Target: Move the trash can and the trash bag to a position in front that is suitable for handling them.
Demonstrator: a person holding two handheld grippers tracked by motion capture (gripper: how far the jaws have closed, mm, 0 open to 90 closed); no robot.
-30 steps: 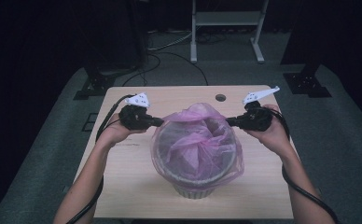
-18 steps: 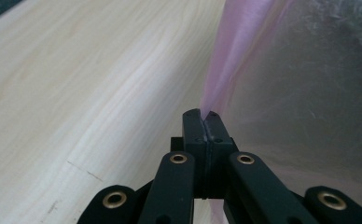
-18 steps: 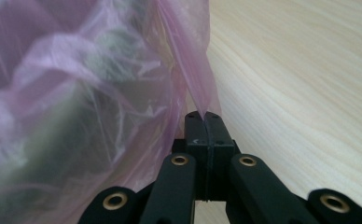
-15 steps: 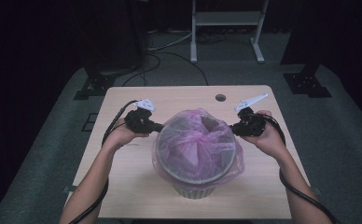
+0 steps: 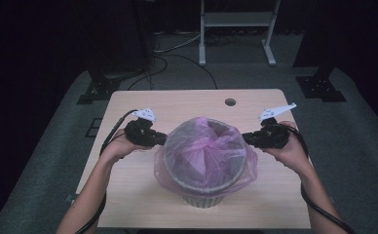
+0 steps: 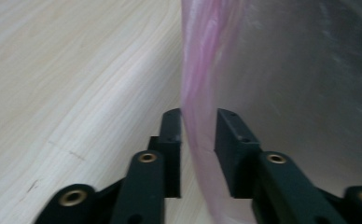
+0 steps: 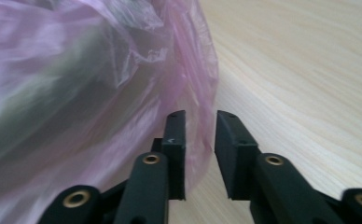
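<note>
Clearly the pink bag [image 5: 204, 153] is thin, limp, slippery film; both tools [image 5: 159, 139] [image 5: 248, 138], just spreading, straddle its hem at nine and three o'clock without pinching.

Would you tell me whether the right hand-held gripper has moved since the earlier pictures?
Yes. The right hand-held gripper has sunk beside the pink plastic bag, away from the round tabletop hole.

no readable text, labels or signs
</note>
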